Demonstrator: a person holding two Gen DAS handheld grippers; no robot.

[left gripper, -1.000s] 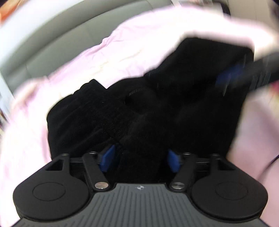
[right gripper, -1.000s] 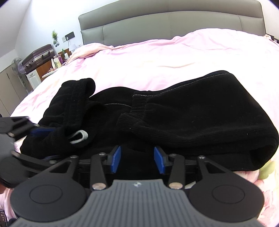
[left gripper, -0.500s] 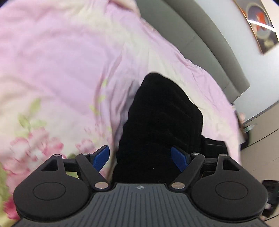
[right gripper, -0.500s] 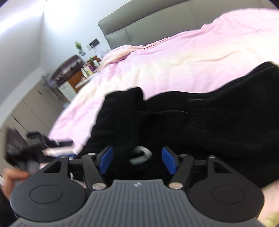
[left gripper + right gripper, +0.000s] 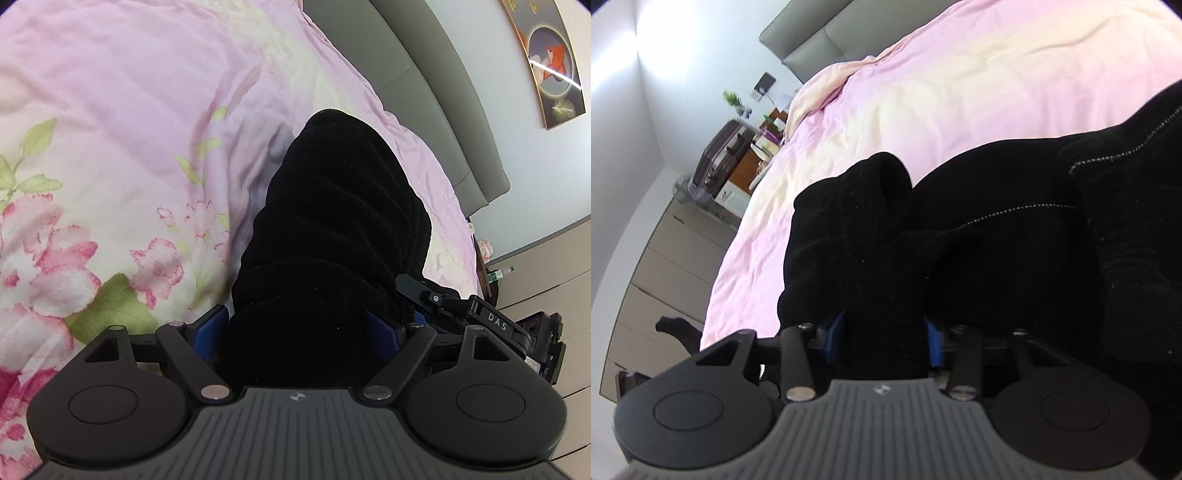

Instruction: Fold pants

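Black pants (image 5: 332, 236) lie bunched on a bed covered by a pink quilt (image 5: 110, 110) printed with flowers and green leaves.

In the left wrist view, the left hand-held gripper (image 5: 297, 332) points down at one thick, ribbed roll of the pants. The fabric fills the gap between its blue pads (image 5: 208, 328), and the jaws are opening and stand wide. Whether the pads press on the cloth cannot be told. Just to the right of this roll, part of the other black tool is visible at the edge of the bed. A grey padded headboard (image 5: 436, 92) runs behind the quilt, and a framed picture (image 5: 554, 62) hangs on the pale wall.

In the right wrist view, the right hand-held gripper (image 5: 882, 341) has a fold of the pants (image 5: 886, 258) between its blue pads (image 5: 834, 339). The jaws are closing and stand narrow, with the cloth touching both pads. More of the pants spreads to the right, showing a line of pale stitching (image 5: 1015, 212). Beyond the bed stand a dark suitcase (image 5: 720, 155), a small plant (image 5: 733, 99) and pale cabinets (image 5: 657, 277).
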